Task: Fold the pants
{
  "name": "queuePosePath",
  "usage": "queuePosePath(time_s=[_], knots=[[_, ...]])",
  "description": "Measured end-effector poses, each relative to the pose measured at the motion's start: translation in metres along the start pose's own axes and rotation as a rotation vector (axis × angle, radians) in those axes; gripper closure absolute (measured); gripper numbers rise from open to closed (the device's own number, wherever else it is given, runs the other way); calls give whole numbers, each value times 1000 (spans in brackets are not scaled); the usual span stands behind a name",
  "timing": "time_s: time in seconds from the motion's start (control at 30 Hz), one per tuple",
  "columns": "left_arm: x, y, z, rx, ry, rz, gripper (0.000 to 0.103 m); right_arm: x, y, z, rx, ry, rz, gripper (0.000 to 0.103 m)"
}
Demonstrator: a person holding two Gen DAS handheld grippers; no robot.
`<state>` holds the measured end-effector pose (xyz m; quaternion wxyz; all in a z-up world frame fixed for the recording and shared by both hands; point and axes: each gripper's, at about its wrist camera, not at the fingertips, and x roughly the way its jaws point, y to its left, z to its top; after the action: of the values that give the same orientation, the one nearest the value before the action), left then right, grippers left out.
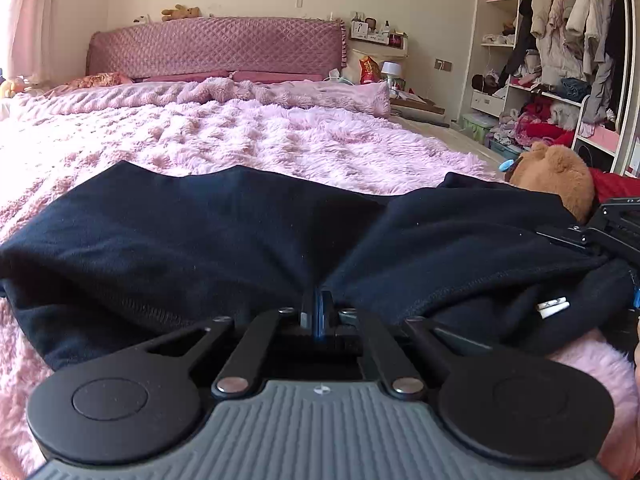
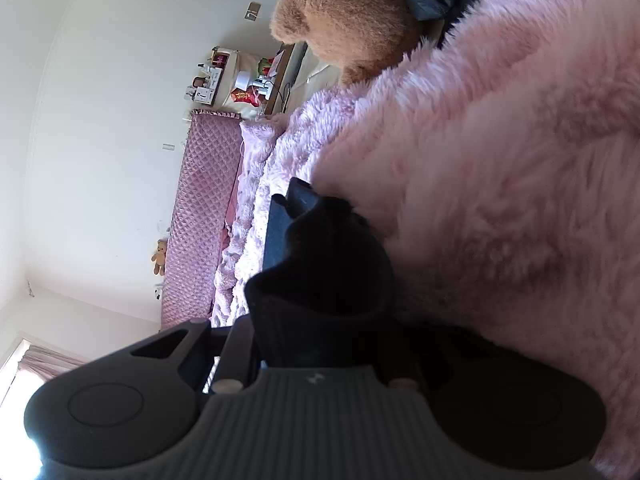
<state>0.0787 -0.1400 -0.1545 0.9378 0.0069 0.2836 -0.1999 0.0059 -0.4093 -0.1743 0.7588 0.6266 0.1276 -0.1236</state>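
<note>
The dark pants [image 1: 192,232] lay spread on the pink fluffy blanket [image 1: 248,136] of the bed. The left tongs [image 1: 318,304] were fully closed, pinching the near edge of the fabric. The right tongs [image 2: 320,280] (turned on their side) were narrow, clamped on a bunched fold of the pants near a brown teddy bear [image 2: 348,20].

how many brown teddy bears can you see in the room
2: a large teddy bear beside the bed's right edge, past the dark pants, and a small teddy bear atop the headboard. Others may be hidden.
</note>
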Motion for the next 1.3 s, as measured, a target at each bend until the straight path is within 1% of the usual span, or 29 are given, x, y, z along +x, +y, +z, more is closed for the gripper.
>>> queuePosePath(time_s=[0.1,0.2,0.27,0.33,0.37,0.4,0.43,0.47,0.53,0.6,0.67,0.73,0.8,0.9,0.97,1.03,1.07,1.1,1.2,1.23,1.3], knots=[[-2,1,-2,-10,31,15,103,0,2,-2,-22,2,-7,89],[-10,1,11,-10,72,28,101,-1,3,-3,-30,2,-8,89],[-15,4,27,-28,85,8,100,-2,2,-1,-25,2,-7,89],[-16,10,45,-58,76,-26,98,-2,1,-1,-18,1,-5,89],[-12,13,55,-68,91,-50,94,-3,0,-1,-15,2,-3,89],[-3,16,65,-75,136,-72,90,-3,0,-1,-14,2,-3,89],[8,18,73,-95,192,-82,90,-3,0,-2,-14,2,-3,89],[21,23,78,-135,242,-87,90,-3,0,-1,-14,2,-3,89],[45,28,81,-184,308,-80,90,-2,-1,-1,-11,4,-1,89],[67,27,82,-173,331,-46,90,-2,0,-1,-8,5,0,89],[82,22,87,-129,346,-49,90,-3,0,-2,-10,9,1,89],[92,18,96,-109,338,-37,90,-2,-1,-2,-14,10,0,89],[103,18,109,-125,341,-23,90,-2,-2,-2,-11,12,2,89],[122,20,123,-143,318,-19,90,-3,-4,-2,-7,15,7,89],[142,20,130,-118,362,-6,90,-4,-5,-2,-7,18,9,89],[152,26,136,-128,378,-24,90,-5,-6,-2,-7,20,10,89],[151,30,139,-143,379,-45,90,-5,-6,-2,-6,21,11,89],[143,35,143,-168,360,-85,90,-6,-7,-2,-5,21,11,89],[104,48,149,-206,265,-167,90,-7,-8,-3,-3,22,12,89],[92,51,148,-212,245,-185,90,-7,-8,-3,-2,22,12,89],[75,54,142,-215,243,-232,90,-8,-8,-3,1,23,11,89]])
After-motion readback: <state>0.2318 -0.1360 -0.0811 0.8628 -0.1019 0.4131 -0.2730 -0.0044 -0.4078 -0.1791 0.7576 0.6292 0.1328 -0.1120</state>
